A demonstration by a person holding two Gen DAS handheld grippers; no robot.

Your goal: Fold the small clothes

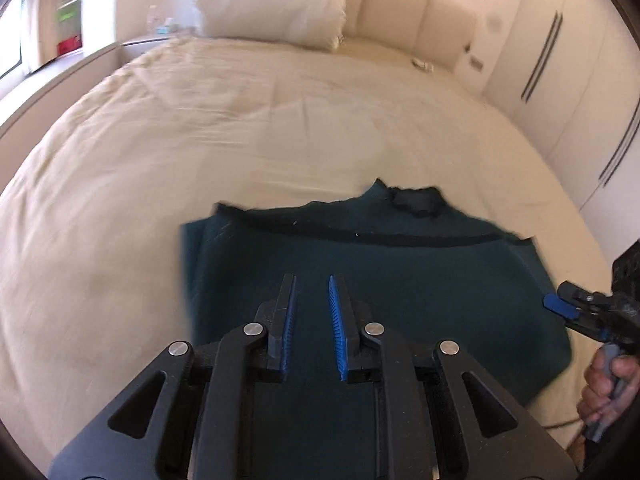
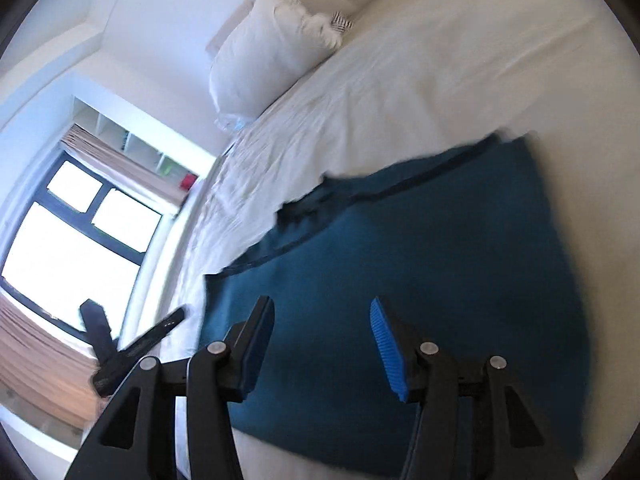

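Note:
A dark teal garment (image 1: 380,272) lies flat and folded on the cream bed (image 1: 200,128), its neck edge pointing toward the pillow. My left gripper (image 1: 311,280) hovers over its near half, jaws slightly apart with nothing between the blue pads. In the right wrist view the same garment (image 2: 420,240) spreads under my right gripper (image 2: 320,304), which stands open and wide above the cloth, gripping nothing. The right gripper (image 1: 560,300) also shows at the garment's right edge in the left wrist view, with a person's hand (image 1: 604,380) on its handle.
A white pillow (image 1: 272,0) leans on the padded headboard (image 1: 412,12) at the far end. Wardrobe doors (image 1: 580,80) run along the right side. A window (image 2: 80,232) and shelves stand beyond the bed's left side. A small object (image 1: 423,65) lies near the headboard.

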